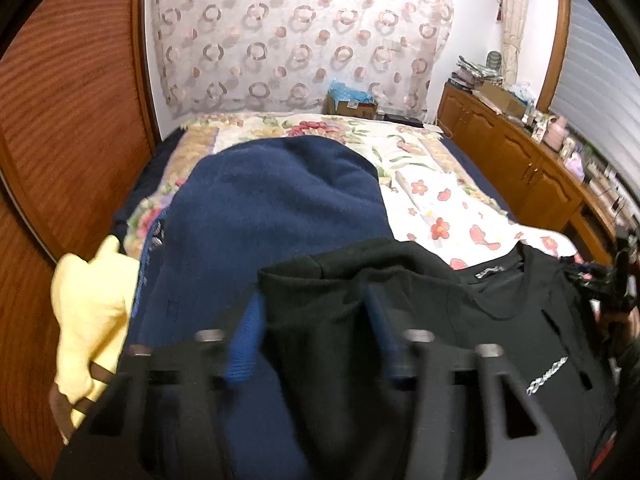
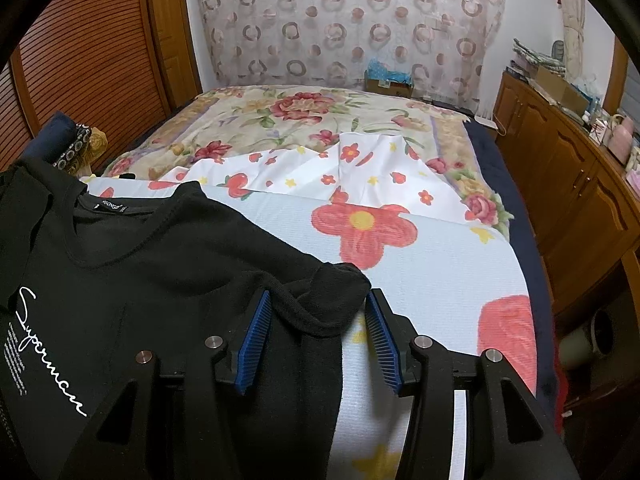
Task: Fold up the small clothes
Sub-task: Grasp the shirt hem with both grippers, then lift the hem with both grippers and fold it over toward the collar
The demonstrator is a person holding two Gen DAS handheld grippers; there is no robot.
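A black T-shirt [image 2: 132, 264] with white script lettering lies front up on the bed, collar toward the headboard; it also shows in the left wrist view [image 1: 500, 320]. My left gripper [image 1: 316, 300] has its blue pads wide apart around a raised fold of the shirt's left shoulder. My right gripper [image 2: 316, 300] stands the same way around the bunched right sleeve [image 2: 336, 292]. Both jaws look open, with cloth between them.
A navy garment [image 1: 260, 216] and a yellow cloth [image 1: 88, 300] lie left of the shirt. A white towel with red flowers [image 2: 420, 248] covers the bed under it. A wooden wardrobe [image 2: 80, 52] stands left, a cluttered wooden cabinet [image 2: 568, 160] right.
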